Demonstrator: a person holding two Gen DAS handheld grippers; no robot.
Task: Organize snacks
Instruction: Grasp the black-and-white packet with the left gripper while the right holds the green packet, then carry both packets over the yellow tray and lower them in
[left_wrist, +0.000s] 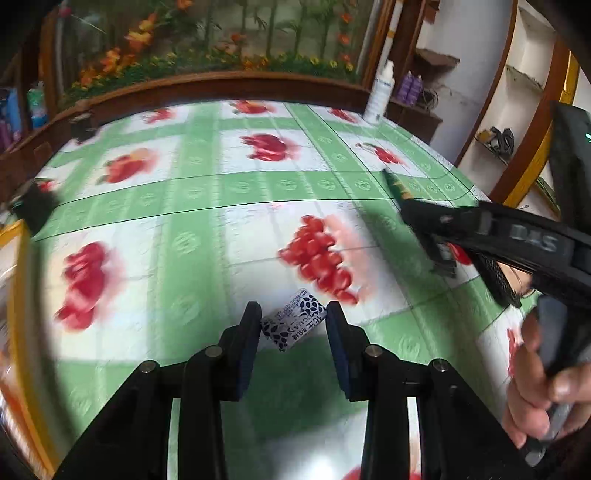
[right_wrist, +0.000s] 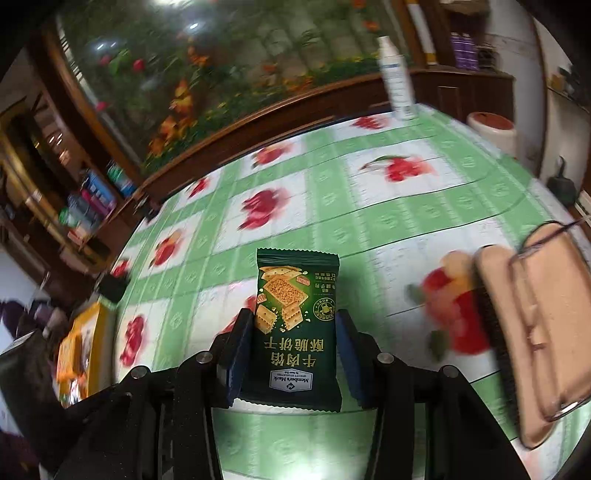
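Note:
My left gripper (left_wrist: 293, 326) is shut on a small white candy wrapper with a dark leaf print (left_wrist: 293, 325), held above the green fruit-print tablecloth (left_wrist: 207, 199). My right gripper (right_wrist: 295, 328) is shut on a dark green cracker packet (right_wrist: 297, 325), held upright above the table. In the left wrist view the right gripper (left_wrist: 424, 221) shows at the right with the green packet's edge (left_wrist: 397, 184) sticking out of it. A beige fabric-lined wire basket (right_wrist: 532, 325) stands at the right of the right wrist view.
A white spray bottle (right_wrist: 395, 77) stands at the table's far edge, also in the left wrist view (left_wrist: 380, 92). A yellow box of snacks (right_wrist: 79, 350) sits at the table's left side. A wooden-framed flower panel (left_wrist: 207, 40) runs behind the table. A white stool (right_wrist: 491, 127) stands beyond the right edge.

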